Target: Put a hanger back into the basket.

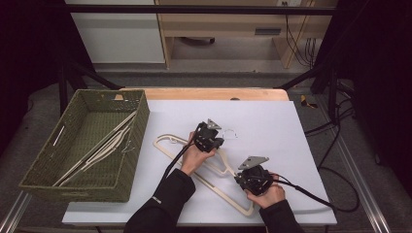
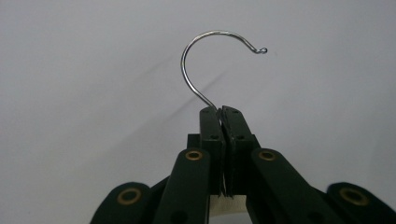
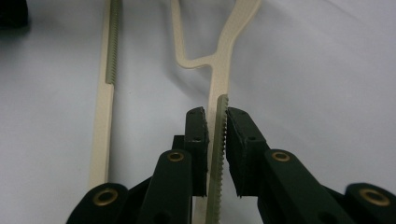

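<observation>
Item: one cream plastic hanger [image 1: 214,172], flat on the white bench [image 1: 272,126], centre to near right, running from far left to near right; its wire hook [image 2: 212,65] points toward the far side.

Left hand-held gripper [image 1: 210,137]: jaws shut tight on the shank of the wire hook where it meets the hanger's neck, as we read it in the left gripper view; the hook curves free beyond the tips.

Right hand-held gripper [image 1: 252,178]: jaws close around the ridged, greenish strip of the hanger's near-right shoulder [image 3: 218,140]; the right pad seems to touch it, a slight gap shows at the left pad; we count it a light grip; the bottom bar [image 3: 105,93] lies apart to the left in that view.

Also present: green woven basket [image 1: 138,121] at the left edge of the bench, holding several like hangers [image 1: 99,148].

Progress, by our judgement: both grips are in place, the hanger not yet lifted; carrying it left and laying it in the basket with the rest remains; no other loose hangers are seen on the bench, so this looks to be the last.
</observation>
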{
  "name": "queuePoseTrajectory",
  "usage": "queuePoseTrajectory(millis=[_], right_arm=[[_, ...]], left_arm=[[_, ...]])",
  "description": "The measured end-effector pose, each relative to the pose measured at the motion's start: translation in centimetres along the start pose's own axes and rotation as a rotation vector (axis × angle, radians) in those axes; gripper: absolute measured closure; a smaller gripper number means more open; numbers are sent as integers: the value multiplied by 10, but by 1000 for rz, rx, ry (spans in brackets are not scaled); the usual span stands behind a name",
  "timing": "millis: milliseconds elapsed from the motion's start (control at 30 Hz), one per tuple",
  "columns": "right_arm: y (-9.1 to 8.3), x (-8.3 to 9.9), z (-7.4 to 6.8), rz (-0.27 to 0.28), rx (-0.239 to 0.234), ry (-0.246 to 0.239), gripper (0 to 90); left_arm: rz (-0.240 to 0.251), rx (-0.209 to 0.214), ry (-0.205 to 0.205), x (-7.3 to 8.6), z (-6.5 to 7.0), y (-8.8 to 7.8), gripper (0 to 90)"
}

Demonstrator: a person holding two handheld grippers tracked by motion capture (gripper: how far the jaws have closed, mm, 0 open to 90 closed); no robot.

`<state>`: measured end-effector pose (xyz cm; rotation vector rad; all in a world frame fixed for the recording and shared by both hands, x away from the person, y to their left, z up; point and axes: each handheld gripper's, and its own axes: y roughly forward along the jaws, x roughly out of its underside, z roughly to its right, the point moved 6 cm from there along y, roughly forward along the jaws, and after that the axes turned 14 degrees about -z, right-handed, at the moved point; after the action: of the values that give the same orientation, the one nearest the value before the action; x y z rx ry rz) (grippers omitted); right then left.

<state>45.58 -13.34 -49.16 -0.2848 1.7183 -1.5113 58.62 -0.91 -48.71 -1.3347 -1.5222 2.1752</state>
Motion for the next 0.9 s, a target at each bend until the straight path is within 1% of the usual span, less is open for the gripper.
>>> queuePoseTrajectory(millis=[33,100,167,200,267,300,333,367,400,467,500,533,567,633,667,700,733,767,800,867,900], right_arm=[[1,0,0,-6,-1,1,788],[2,0,-1,-10,-12,2,780],[1,-2,-2,20,-38,6,729],[0,-4,-2,24,-47,19,711],[-1,-9,0,71,-66,25,612],[0,-12,2,92,-73,26,597],[-1,-15,2,119,-96,52,559],[-1,-20,2,150,-121,60,505],[-1,-25,4,182,-139,81,494],[0,-34,6,219,-181,112,505],[2,-39,7,226,-212,138,528],[4,-42,8,230,-225,143,539],[7,-46,9,227,-242,150,552],[12,-53,6,224,-271,154,614],[13,-54,7,215,-264,151,649],[15,-56,5,217,-284,156,697],[16,-57,5,216,-307,151,766],[16,-58,3,218,-320,172,775],[17,-57,4,207,-314,177,782],[17,-57,5,207,-315,186,791],[16,-57,4,210,-321,188,799]], left_arm=[[19,2,-6,0,1,-4,883],[46,-2,-4,0,2,-13,886],[71,-1,6,0,5,-22,886],[82,-11,13,0,6,-26,886],[101,-26,27,0,10,-33,886],[107,-31,36,1,11,-37,886],[116,-34,38,2,13,-41,886],[128,-35,38,2,14,-44,886],[136,-34,41,3,15,-47,886],[151,-34,43,5,16,-53,886],[153,-34,47,5,16,-55,886],[158,-32,49,6,17,-57,887],[162,-31,53,7,17,-59,886],[169,-28,61,9,18,-63,886],[172,-29,64,9,19,-64,886],[173,-31,71,10,19,-65,885],[174,-34,77,11,18,-66,885],[176,-15,78,12,18,-68,898],[171,-3,87,14,18,-70,896],[171,-5,107,17,18,-74,816],[173,6,108,19,18,-79,770]])
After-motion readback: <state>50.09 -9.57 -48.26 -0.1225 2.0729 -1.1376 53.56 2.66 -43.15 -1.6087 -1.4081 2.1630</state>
